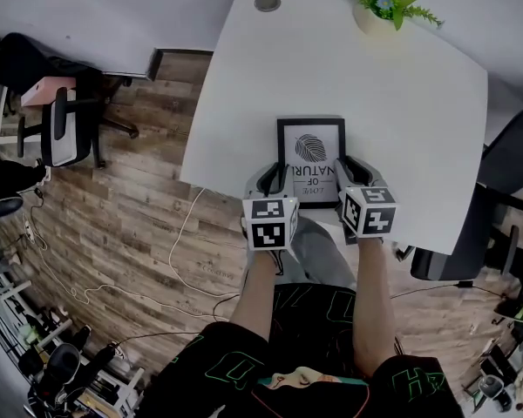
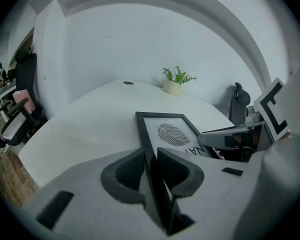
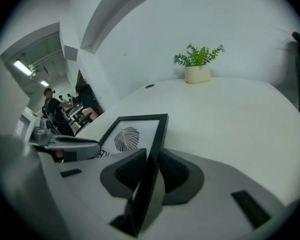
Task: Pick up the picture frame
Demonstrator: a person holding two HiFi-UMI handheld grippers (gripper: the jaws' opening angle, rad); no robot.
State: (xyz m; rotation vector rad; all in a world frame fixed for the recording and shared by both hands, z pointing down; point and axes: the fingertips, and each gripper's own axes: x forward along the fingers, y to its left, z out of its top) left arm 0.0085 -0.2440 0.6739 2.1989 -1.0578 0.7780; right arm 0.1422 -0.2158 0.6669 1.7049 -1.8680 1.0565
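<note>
A black picture frame (image 1: 310, 151) with a leaf print sits at the near edge of the white table (image 1: 401, 103). My left gripper (image 1: 273, 179) has the frame's left edge between its jaws. My right gripper (image 1: 353, 174) has the frame's right edge. In the left gripper view the dark pads of the left gripper (image 2: 151, 166) press on both faces of the frame (image 2: 172, 134). In the right gripper view the right gripper (image 3: 152, 169) clamps the frame (image 3: 130, 136) the same way. Whether the frame is off the tabletop I cannot tell.
A potted plant (image 1: 385, 5) stands at the table's far edge, and a round cable hole (image 1: 267, 3) lies at its far left. A dark office chair (image 1: 506, 181) is right of the table, another chair (image 1: 65, 129) far left. Cables (image 1: 183, 242) trail over the wood floor.
</note>
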